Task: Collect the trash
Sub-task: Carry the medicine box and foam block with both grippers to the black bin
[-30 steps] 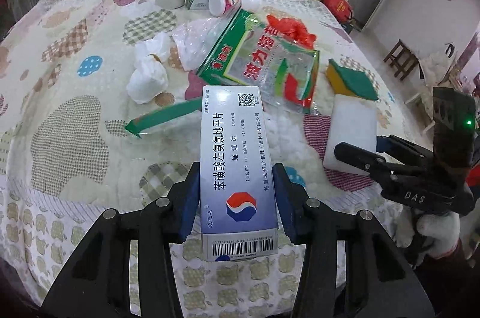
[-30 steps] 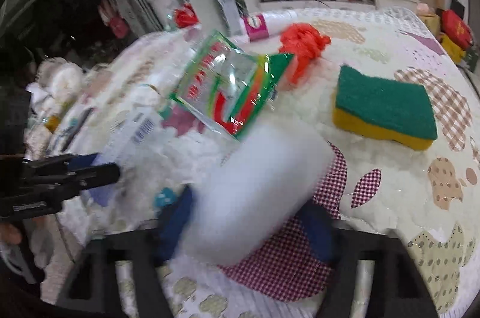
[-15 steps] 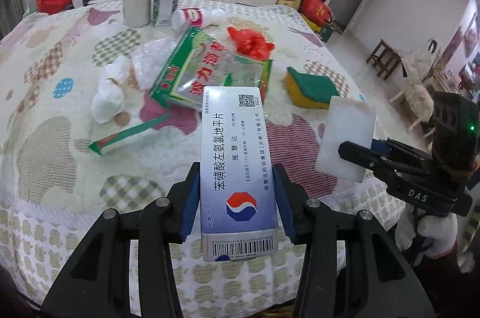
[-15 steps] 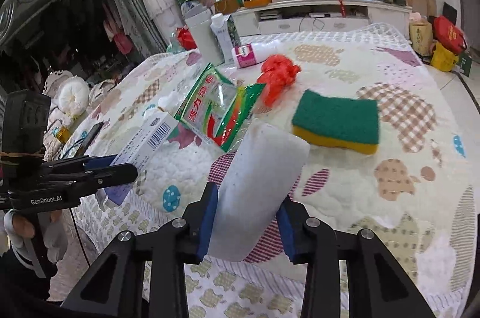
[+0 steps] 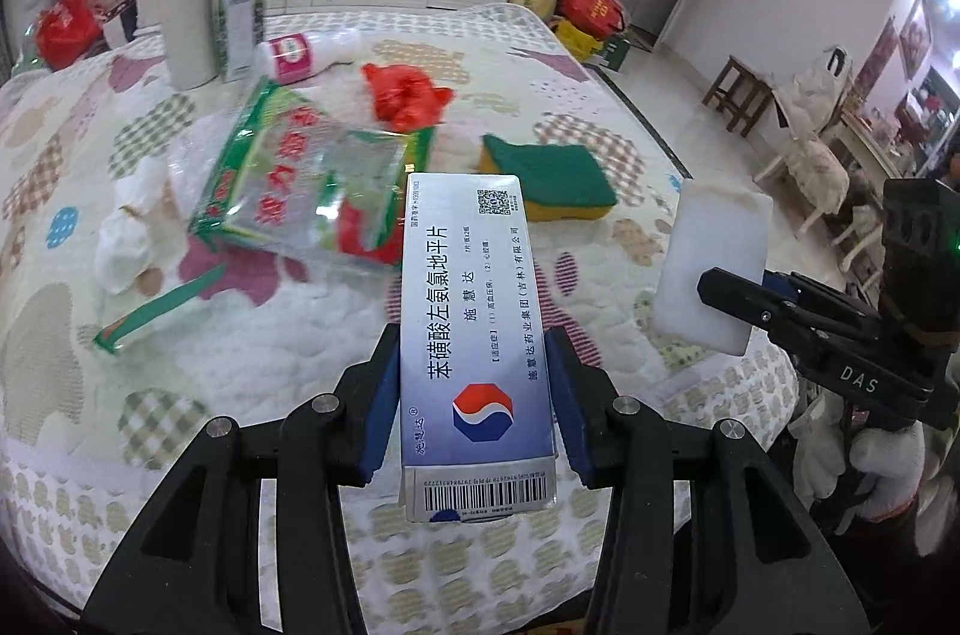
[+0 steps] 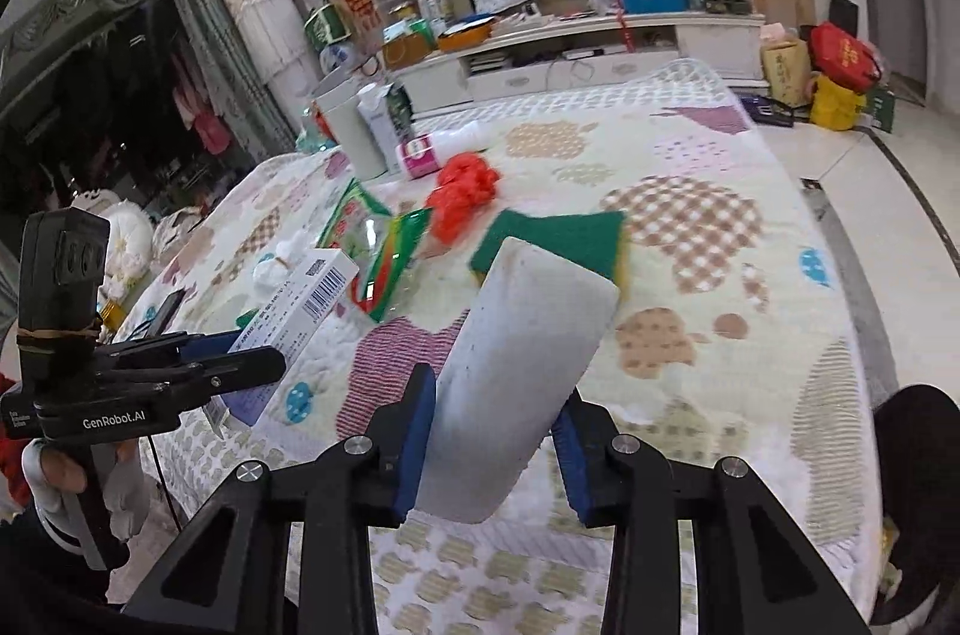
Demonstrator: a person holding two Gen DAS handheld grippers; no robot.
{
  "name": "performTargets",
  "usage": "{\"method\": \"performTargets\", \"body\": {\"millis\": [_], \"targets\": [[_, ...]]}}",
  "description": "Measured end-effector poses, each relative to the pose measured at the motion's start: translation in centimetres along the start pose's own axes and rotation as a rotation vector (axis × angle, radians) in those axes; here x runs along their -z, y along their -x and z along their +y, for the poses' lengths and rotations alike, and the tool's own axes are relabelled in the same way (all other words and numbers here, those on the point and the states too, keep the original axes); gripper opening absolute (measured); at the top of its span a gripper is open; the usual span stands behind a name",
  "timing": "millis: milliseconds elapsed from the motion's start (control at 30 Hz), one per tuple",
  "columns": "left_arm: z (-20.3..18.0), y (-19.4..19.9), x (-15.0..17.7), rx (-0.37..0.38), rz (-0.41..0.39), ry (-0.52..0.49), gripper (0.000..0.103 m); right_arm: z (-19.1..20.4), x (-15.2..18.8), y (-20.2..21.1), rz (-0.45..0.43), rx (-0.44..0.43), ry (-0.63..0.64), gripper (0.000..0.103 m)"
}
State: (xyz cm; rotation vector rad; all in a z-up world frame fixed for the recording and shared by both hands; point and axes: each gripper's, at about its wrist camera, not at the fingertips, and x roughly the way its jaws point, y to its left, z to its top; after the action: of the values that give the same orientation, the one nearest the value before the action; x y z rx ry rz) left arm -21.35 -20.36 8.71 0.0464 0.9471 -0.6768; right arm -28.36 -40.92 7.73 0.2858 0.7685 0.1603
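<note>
Your left gripper pinches the medicine box and your right gripper pinches the white foam block, both lifted clear of the quilted surface, likely for carrying to a bin.

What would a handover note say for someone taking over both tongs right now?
Left tongs: shut on the medicine box, held off the bed.
Right tongs: shut on the white foam block, also lifted.
On the quilt lie: green snack bag, red plastic bag, crumpled tissues, green wrapper strip, green-yellow sponge, tipped bottle.
Done: two items picked. Left: bin them (no bin in view), then collect the rest.
</note>
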Motion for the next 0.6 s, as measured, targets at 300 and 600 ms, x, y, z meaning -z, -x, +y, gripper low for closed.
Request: {"method": "performTargets", "body": {"millis": [300,600], "targets": [[-4.6,-2.2,-1.2,0.033,0.013,-0.078,0.044,-3.8,0.9,2.6,-0.031,0.068,-0.059,0.036],[-9.4,-5.0,-2.0,0.075,0.041,-0.155,0.044,-8.1,2.0,5.2,-0.049,0.153,-0.129,0.036]]}}
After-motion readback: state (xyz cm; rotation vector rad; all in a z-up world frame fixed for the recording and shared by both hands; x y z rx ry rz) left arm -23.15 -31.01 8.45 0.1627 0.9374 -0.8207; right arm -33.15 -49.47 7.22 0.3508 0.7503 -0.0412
